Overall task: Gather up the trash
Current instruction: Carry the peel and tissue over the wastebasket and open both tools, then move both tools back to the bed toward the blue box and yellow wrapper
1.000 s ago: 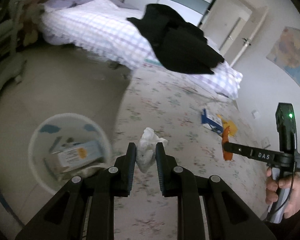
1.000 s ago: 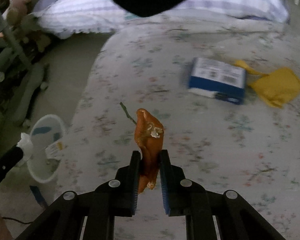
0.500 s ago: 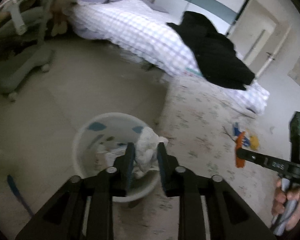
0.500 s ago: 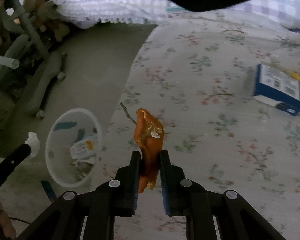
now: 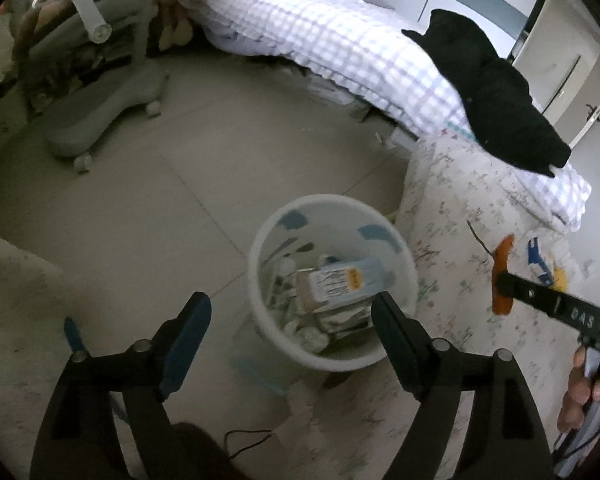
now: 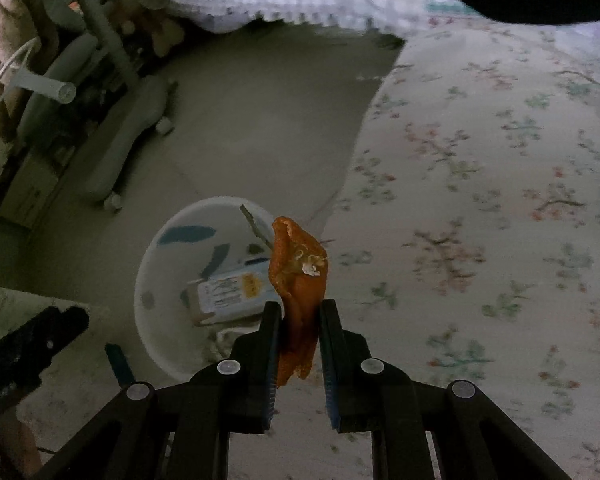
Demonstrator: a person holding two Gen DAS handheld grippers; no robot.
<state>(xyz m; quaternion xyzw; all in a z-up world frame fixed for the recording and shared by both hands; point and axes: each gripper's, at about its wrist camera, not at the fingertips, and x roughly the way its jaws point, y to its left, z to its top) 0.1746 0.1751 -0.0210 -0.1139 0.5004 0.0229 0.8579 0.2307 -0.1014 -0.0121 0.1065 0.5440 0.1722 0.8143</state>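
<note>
The crumpled white tissue that was sitting between the left gripper point(image 5: 290, 320) fingers a second ago is no longer lying between them; those fingers are spreading wide, nothing between them, over the white waste bin point(image 5: 260, 312), which was off to the left before and is now sitting centred between the fingertips. Whitish crumpled scraps are lying at the near side of the bin's bottom (which of them is the tissue I cannot tell). A pale printed box point(image 5: 342, 280) is lying flat in the bin, its long axis running left to right.

The right gripper point(image 6: 298, 312) is still pinching the orange peel point(image 6: 298, 276), its fingers pressed close on the peel's lower part. The peel's long axis is running along the fingers, its rounded tip pointing away from the gripper toward the far side and its ragged end hanging back between the fingers. In the right wrist view the bin has come much closer: it was small at the left edge before and is now lying just left of the peel, the peel's tip overlapping the bin's far right rim.

In the left wrist view the peel is hanging over the floral bed sheet point(image 5: 452, 208), right of the bin. A blue box point(image 5: 538, 258) and something yellow are lying on the sheet beyond it. A black garment point(image 5: 496, 92) is resting on the checked duvet point(image 5: 340, 44) farther off
</note>
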